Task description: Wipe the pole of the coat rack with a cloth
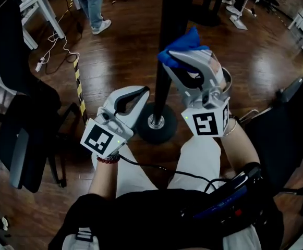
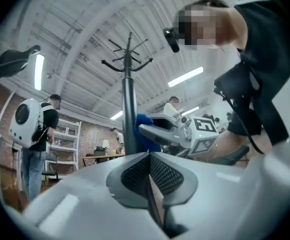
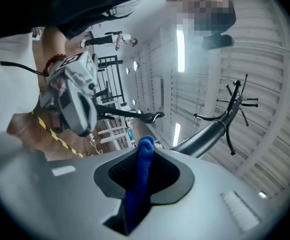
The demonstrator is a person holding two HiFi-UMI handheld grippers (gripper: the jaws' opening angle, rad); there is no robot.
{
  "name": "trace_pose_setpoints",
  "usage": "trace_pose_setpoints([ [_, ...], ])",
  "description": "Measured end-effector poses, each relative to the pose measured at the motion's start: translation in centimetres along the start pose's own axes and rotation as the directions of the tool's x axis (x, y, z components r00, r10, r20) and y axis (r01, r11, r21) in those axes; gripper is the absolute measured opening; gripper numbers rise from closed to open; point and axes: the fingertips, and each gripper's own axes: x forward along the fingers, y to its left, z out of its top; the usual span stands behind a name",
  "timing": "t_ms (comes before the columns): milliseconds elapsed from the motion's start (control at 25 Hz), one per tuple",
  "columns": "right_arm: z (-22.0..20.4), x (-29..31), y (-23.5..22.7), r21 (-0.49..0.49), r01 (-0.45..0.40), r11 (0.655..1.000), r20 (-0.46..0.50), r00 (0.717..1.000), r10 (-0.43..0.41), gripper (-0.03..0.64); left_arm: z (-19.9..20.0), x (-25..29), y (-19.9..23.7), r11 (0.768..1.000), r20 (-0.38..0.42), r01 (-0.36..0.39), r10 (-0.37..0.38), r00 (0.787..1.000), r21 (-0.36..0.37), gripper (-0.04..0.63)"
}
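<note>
Head view is showing the right gripper pinching a blue cloth between its fingers and holding it against the black pole of the coat rack, well above the round base. The left gripper is hovering just left of the pole, fingers pressed together on nothing.

Open-plan workroom in an industrial-style hall: polished wooden floor, white-legged worktops and black office chairs below; a brick wall, metal shelving and a ribbed white ceiling hung with strip lights above. A loose cable trails across the floor.
</note>
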Motion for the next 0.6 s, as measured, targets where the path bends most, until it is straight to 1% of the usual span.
trace_pose_setpoints([
  [40, -0.2, -0.2, 1.4, -0.005, -0.025, 1.000, -0.014, 1.000, 0.025, 0.064, -0.1, 0.4, -0.7, 0.999, -0.024, 0.029, -0.028, 0.999, 0.030, 0.003],
  [80, -0.5, -0.5, 3.0, -0.006, -0.051, 0.999, -0.026, 0.998, 0.051, 0.064, -0.6, 0.7, -1.4, 0.998, -0.051, 0.054, -0.052, 0.997, 0.038, 0.005],
  [200, -1.5, -1.4, 7.5, 0.015, -0.121, 0.993, -0.071, 0.990, 0.122, 0.064, -2.7, 0.4, -2.6, 0.995, -0.121, 0.098, -0.095, 0.988, 0.021, 0.006],
  [280, -1.9, -2.2, 9.6, 0.048, -0.146, 0.988, -0.088, 0.985, 0.150, 0.064, -4.2, -0.3, -3.4, 0.993, -0.188, 0.118, -0.113, 0.976, 0.018, 0.006],
  [360, -2.3, -3.0, 10.8, 0.077, -0.183, 0.980, -0.112, 0.975, 0.191, 0.064, -5.9, -0.4, -4.9, 0.987, -0.261, 0.160, -0.148, 0.954, 0.026, 0.006],
  [400, -2.9, -3.2, 11.1, 0.090, -0.200, 0.976, -0.121, 0.970, 0.210, 0.064, -6.9, -0.1, -5.9, 0.980, -0.299, 0.196, -0.176, 0.938, 0.037, 0.006],
  [440, -3.6, -3.2, 11.0, 0.103, -0.211, 0.972, -0.129, 0.966, 0.223, 0.064, -8.0, 0.3, -7.1, 0.969, -0.338, 0.243, -0.211, 0.917, 0.053, 0.006],
  [480, -4.3, -3.0, 10.8, 0.114, -0.216, 0.970, -0.136, 0.963, 0.231, 0.064, -9.3, 0.6, -8.3, 0.951, -0.381, 0.301, -0.251, 0.890, 0.076, 0.006],
  [520, -4.8, -2.7, 10.4, 0.121, -0.217, 0.969, -0.140, 0.962, 0.233, 0.064, -10.6, 0.8, -9.6, 0.925, -0.426, 0.366, -0.291, 0.857, 0.105, 0.006],
  [560, -5.0, -2.4, 10.1, 0.121, -0.216, 0.969, -0.142, 0.962, 0.232, 0.064, -11.9, 0.9, -10.9, 0.892, -0.468, 0.429, -0.322, 0.823, 0.140, 0.006],
  [600, -5.0, -2.0, 9.8, 0.113, -0.216, 0.970, -0.142, 0.962, 0.231, 0.064, -12.9, 0.8, -12.0, 0.862, -0.502, 0.477, -0.338, 0.796, 0.175, 0.006],
])
